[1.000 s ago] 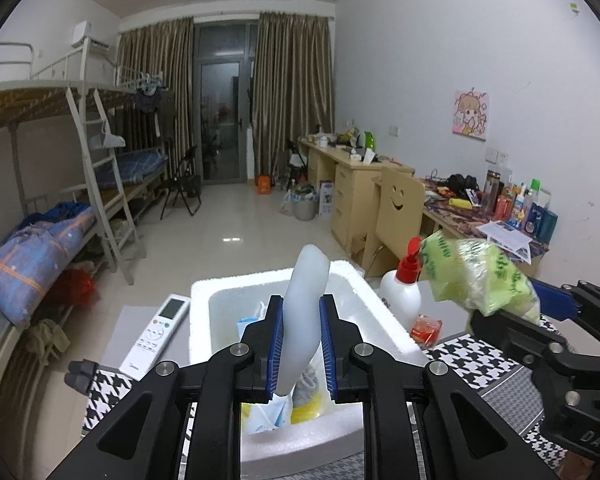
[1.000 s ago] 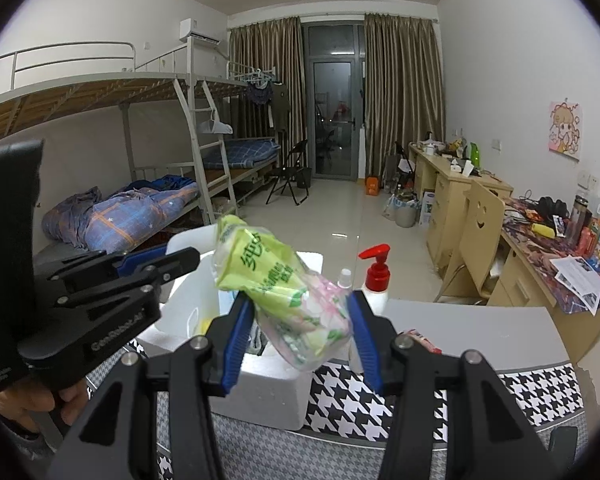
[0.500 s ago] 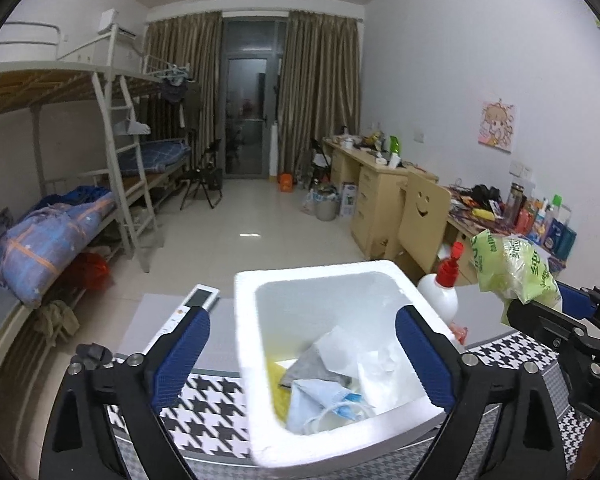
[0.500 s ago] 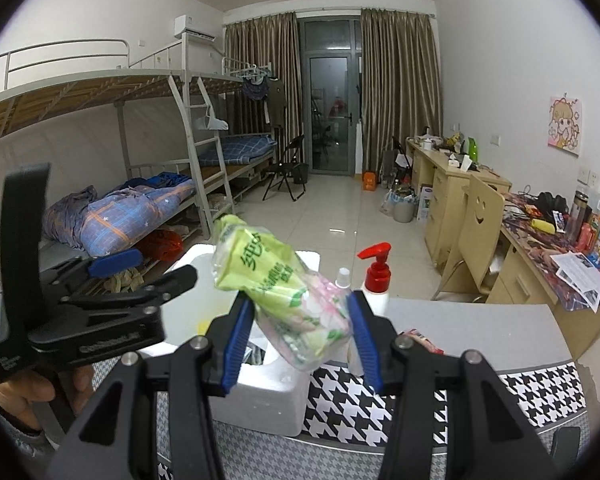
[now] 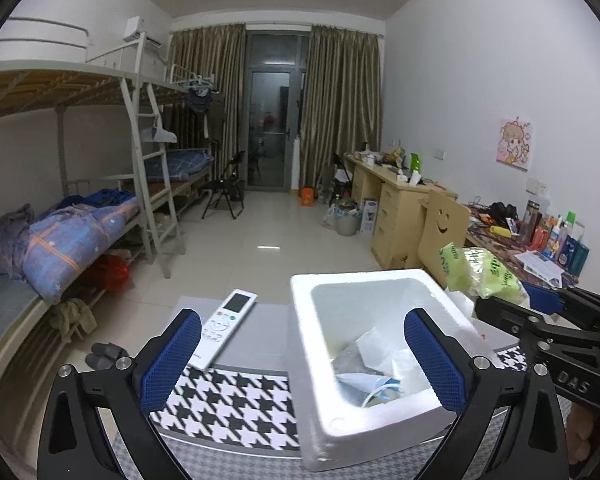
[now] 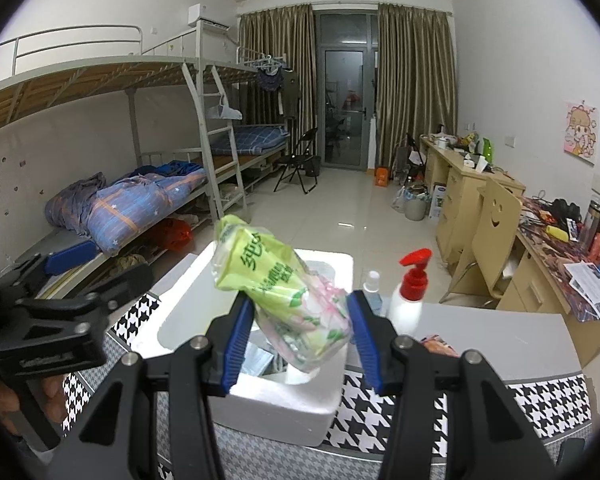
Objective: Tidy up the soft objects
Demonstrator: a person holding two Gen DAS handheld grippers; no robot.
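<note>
A white foam box (image 5: 308, 344) stands on the houndstooth table and holds several soft items, among them a blue face mask (image 5: 370, 384) and crumpled white wrappers. My left gripper (image 5: 302, 356) is open and empty, with its jaws wide apart in front of the box's left wall. My right gripper (image 6: 298, 336) is shut on a green tissue pack (image 6: 288, 300) and holds it above the foam box (image 6: 260, 396). The pack also shows in the left wrist view (image 5: 482, 274), just right of the box.
A white remote (image 5: 224, 326) lies on the table left of the box. A spray bottle with a red top (image 6: 412, 294) and a small clear bottle (image 6: 371, 282) stand right of the box. A wooden chair (image 6: 492, 236) and cluttered desks line the right wall.
My left gripper let go of a white soft item into the box, opened wide and drew back to the left. My right gripper kept the tissue pack and moved closer over the box.
</note>
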